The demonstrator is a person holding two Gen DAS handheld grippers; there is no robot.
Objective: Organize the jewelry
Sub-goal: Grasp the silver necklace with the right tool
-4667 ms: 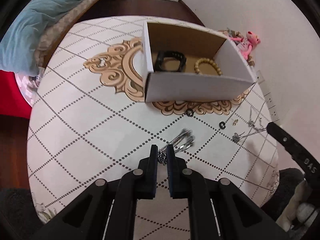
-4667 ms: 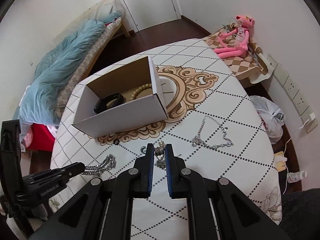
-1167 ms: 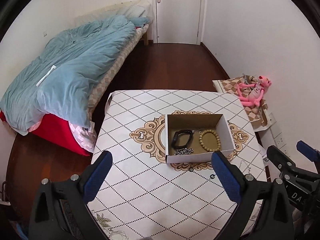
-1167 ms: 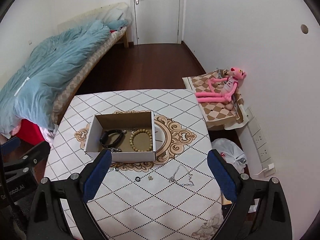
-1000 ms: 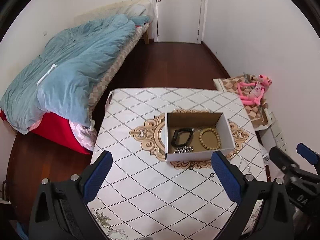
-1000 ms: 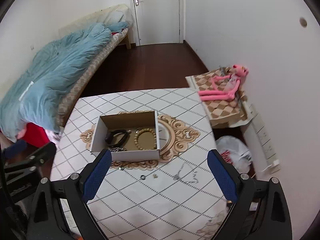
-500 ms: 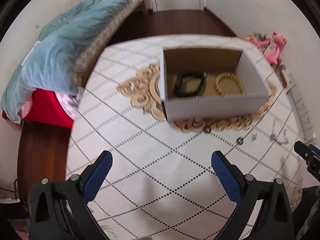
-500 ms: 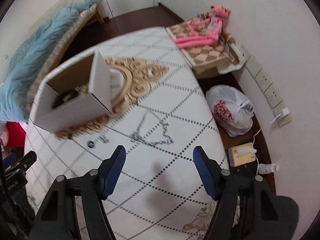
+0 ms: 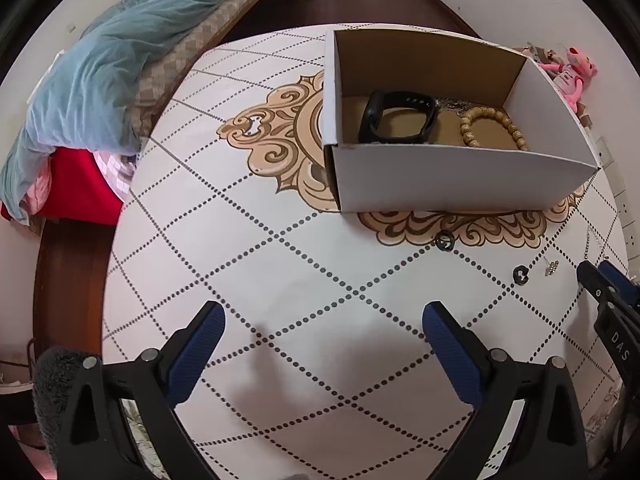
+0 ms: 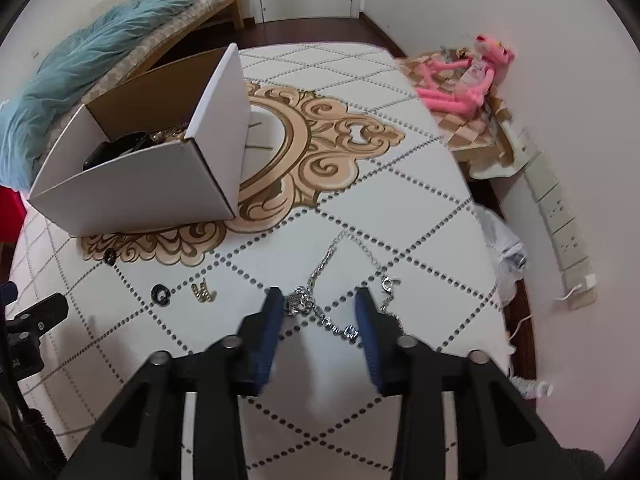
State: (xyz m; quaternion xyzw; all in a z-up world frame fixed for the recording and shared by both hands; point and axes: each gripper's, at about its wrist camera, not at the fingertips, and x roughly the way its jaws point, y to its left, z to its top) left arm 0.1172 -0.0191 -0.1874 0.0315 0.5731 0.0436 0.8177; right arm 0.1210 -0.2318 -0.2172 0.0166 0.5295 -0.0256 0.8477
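Nearby, black rings point(image 10: 160, 293) (two) beside necklace point(image 10: 344, 280).

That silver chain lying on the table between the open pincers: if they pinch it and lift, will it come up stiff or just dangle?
Probably dangle. The silver chain lies in a loose, kinked loop of fine links, so it looks floppy. Pinched by the right gripper near the chunky pendant, the rest would likely trail and swing. It may also snag or slip, being so thin.

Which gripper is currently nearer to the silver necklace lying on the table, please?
The right. The right gripper hangs open with its fingertips straddling the silver necklace. The left gripper is open over bare tablecloth, well off to the necklace's left.
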